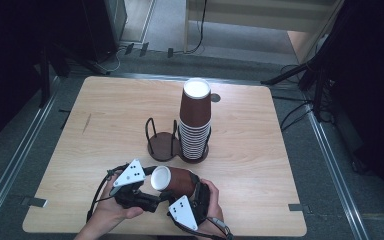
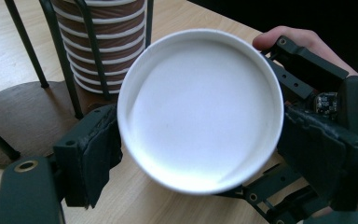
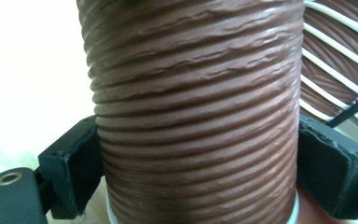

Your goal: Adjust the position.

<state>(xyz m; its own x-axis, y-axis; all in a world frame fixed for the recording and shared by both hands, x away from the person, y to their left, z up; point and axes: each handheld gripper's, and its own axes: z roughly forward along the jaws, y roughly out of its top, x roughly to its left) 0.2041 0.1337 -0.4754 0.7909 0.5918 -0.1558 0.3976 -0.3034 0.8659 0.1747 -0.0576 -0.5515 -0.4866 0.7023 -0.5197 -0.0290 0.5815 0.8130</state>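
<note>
A brown cup (image 1: 174,180) lies sideways at the table's (image 1: 105,130) 6 o'clock edge. The right gripper (image 3: 198,182) pinches its ribbed wall; the left gripper (image 2: 200,154) presses on its base. A stack (image 1: 195,125) stands at 12 o'clock.

Even overhead light, dark surroundings; right gripper view overexposed left
</note>
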